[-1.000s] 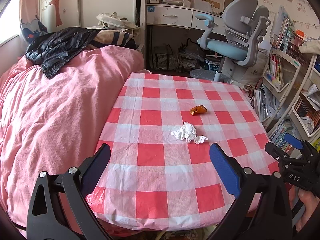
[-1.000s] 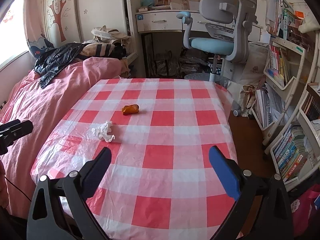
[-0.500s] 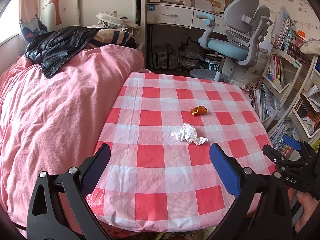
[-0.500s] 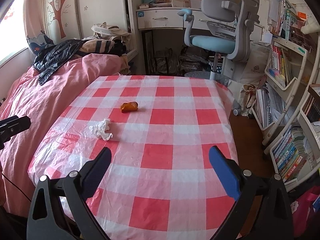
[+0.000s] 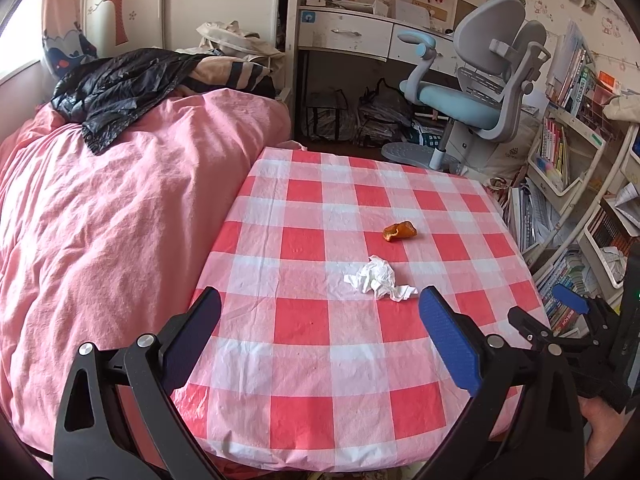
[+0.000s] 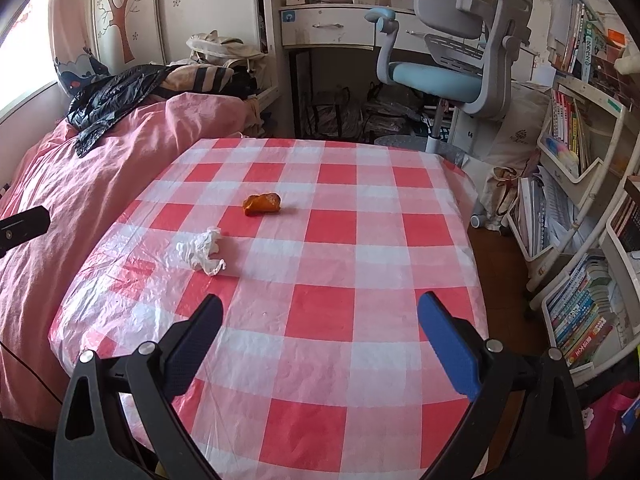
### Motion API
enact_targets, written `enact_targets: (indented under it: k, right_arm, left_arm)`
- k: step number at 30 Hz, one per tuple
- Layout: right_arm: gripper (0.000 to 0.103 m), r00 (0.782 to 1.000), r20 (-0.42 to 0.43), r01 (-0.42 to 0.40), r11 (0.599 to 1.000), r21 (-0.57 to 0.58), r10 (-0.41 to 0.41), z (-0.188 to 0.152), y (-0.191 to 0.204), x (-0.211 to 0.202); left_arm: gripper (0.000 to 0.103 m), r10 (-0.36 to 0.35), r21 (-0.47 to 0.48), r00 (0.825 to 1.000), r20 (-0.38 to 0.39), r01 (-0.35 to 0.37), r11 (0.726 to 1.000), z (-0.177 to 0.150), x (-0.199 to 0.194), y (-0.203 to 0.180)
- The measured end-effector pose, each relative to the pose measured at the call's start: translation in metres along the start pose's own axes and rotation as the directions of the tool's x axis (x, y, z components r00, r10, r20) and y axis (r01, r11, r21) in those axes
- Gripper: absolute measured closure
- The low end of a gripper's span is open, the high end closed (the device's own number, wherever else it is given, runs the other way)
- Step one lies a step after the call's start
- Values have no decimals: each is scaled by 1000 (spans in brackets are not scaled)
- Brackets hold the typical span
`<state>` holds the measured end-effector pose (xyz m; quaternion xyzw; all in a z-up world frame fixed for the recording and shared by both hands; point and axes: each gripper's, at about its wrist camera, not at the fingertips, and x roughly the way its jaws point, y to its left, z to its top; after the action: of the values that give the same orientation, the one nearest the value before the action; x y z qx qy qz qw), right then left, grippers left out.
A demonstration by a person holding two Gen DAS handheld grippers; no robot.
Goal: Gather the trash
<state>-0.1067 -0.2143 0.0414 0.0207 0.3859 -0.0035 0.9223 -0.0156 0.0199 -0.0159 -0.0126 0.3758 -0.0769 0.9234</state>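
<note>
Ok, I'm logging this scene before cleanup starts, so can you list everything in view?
crumpled tissue: 1, white, near middle of the table
orange scrap: 1, orange-brown, just beyond the tissue, apart from it
table: 1, red and white checked cover
bed: 1, pink cover, left of the table
black jacket: 1, on the bed's far end
desk chair: 1, grey with blue seat, behind the table
desk: 1, white, against the far wall
bookshelves: white, full of books, right of the table
left gripper: open, holding nothing, over the table's near edge
right gripper: open, holding nothing
</note>
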Motion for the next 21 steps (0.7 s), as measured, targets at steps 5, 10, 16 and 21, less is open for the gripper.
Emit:
enact_targets:
  k: [5,10,16,21]
  right_arm:
    - [9,1000,-16,0,1000,-15,-1,2,6,7]
    - [9,999,-34,0,1000,-26,-1,4,10,14]
    - [9,998,-55,-6,999,-40,4,5,15,22]
    - [9,998,-68,-10,999,-50,7,6,20,27]
  left_arm:
    - [7,-7,-21,1000,3,7,1000,5,0,5]
    - [7,-15,-47,1000,6,15,999,11,2,12]
    - [7,-25,-80,1000,5,25,996,16,4,20]
    - [7,-33,-101,999,1,33,994,18,6,25]
